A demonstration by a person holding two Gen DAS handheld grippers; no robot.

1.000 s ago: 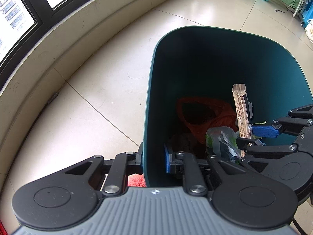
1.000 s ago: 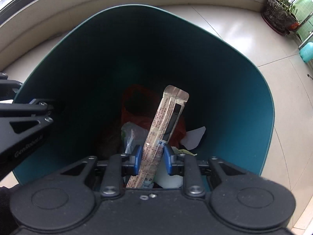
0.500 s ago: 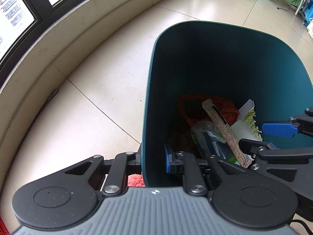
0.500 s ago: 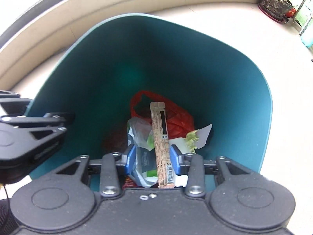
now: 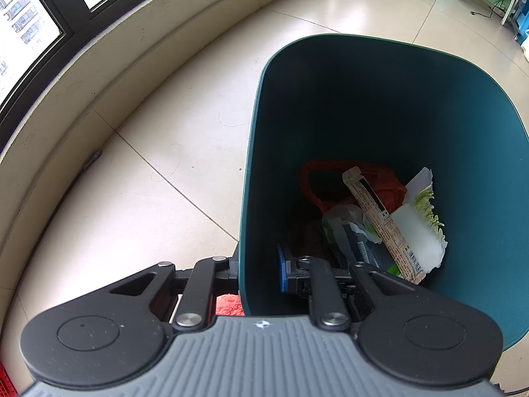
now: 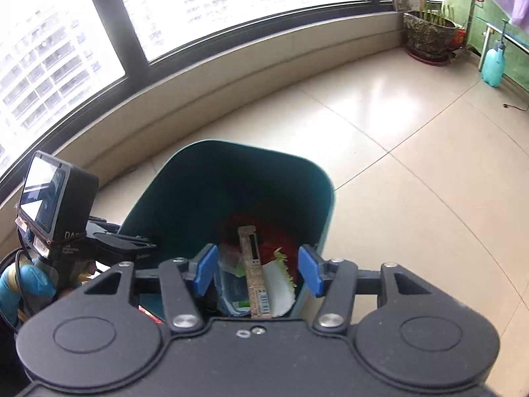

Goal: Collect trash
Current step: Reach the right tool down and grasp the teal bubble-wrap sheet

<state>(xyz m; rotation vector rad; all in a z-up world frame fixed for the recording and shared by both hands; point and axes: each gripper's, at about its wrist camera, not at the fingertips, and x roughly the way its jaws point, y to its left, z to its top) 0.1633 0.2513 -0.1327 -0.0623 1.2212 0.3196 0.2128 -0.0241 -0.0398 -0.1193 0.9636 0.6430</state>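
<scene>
Both grippers sit at the teal bin (image 5: 380,106). Clamped on its near wall, the left gripper (image 5: 259,273) has one finger outside the bin and its blue pad (image 5: 283,269) inside, the thin plastic wall pinched between them. Spread wide and holding nothing, the right gripper (image 6: 258,269) hovers above the bin's open top, its two blue pads (image 6: 205,269) well apart and framing the trash below. Inside the bin, a long tan snack wrapper (image 5: 383,223) lies diagonally across the top of the pile, barcode end toward the near wall. It rests on a piece of white cabbage with a frilly green edge (image 5: 421,223), on crumpled clear and green packaging (image 5: 350,231), and in front of an orange plastic bag (image 5: 334,182) deeper in the bin. From the right wrist view the same wrapper (image 6: 254,273) shows straight below, between the open pads. Outside the bin lies pale tiled floor (image 5: 148,198), with a low curved wall under dark-framed windows (image 6: 132,26) beyond it. Far past the bin stand a plant pot (image 6: 426,33) and a turquoise spray bottle (image 6: 493,64). Something red and fuzzy (image 5: 228,304) peeks out beside the bin's base, under the left gripper.
</scene>
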